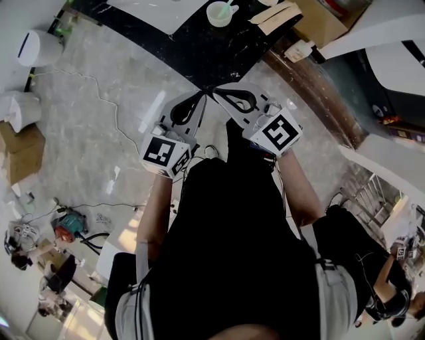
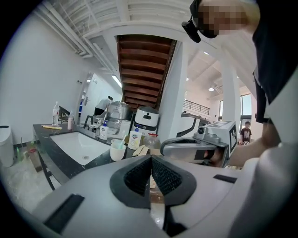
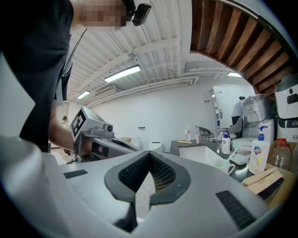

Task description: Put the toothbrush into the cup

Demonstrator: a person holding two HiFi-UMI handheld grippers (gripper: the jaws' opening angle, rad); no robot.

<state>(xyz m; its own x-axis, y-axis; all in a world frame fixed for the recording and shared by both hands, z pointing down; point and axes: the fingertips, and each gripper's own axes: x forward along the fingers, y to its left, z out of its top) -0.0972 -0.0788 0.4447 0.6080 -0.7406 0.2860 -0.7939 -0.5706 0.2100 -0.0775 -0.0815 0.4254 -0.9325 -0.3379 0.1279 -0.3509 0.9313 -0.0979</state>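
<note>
A pale cup [image 1: 218, 14] stands on the black counter [image 1: 199, 46] at the far top of the head view, with a light green toothbrush [image 1: 230, 6] leaning inside it. The cup [image 2: 117, 151] and toothbrush [image 2: 122, 143] also show far off in the left gripper view, and again as cup [image 3: 227, 168] and toothbrush [image 3: 230, 157] in the right gripper view. My left gripper [image 1: 201, 95] and right gripper [image 1: 216, 91] are held side by side close to the person's chest, well short of the counter. Both are shut with nothing between their pads.
A white sink [image 2: 77, 144] lies left of the cup. Soap bottles [image 2: 135, 138] and cardboard pieces [image 1: 279, 16] stand near it. On the floor are a cable [image 1: 99, 99], cardboard boxes [image 1: 20, 149] and tools [image 1: 66, 226]. Another person [image 1: 372, 265] stands at lower right.
</note>
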